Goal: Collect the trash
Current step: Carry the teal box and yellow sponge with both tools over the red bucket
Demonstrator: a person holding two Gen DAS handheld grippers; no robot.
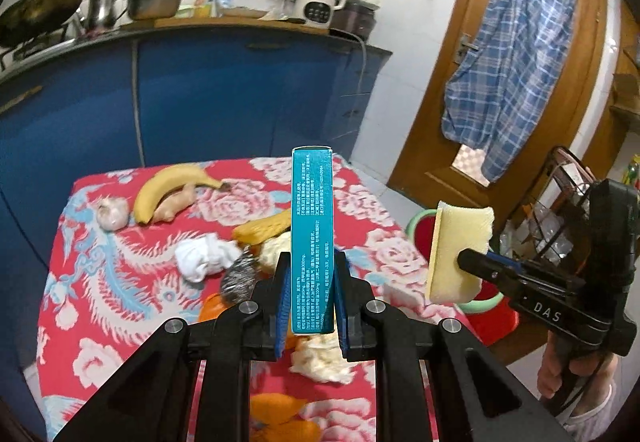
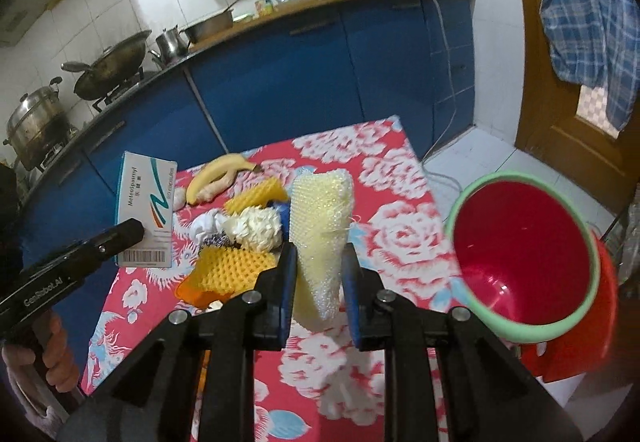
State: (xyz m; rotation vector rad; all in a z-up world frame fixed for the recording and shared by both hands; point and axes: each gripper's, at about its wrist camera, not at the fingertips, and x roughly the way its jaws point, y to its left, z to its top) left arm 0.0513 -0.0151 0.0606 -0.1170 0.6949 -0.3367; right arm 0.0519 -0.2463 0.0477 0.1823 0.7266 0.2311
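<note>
The left gripper (image 1: 310, 296) has its jaws clamped on a teal medicine box (image 1: 311, 238), held upright on its narrow edge above the surface (image 1: 120, 274) with the red flowered cloth. The right gripper (image 2: 319, 282) has its jaws closed on a pale yellow sponge (image 2: 322, 238), also lifted clear of the cloth. Below them lie a banana (image 1: 168, 188), a crumpled white tissue (image 1: 204, 258), a steel scourer (image 1: 238, 276) and yellow foam pieces (image 2: 232, 268). A red bucket (image 2: 524, 262) with a green rim stands on the floor just beside the surface.
</note>
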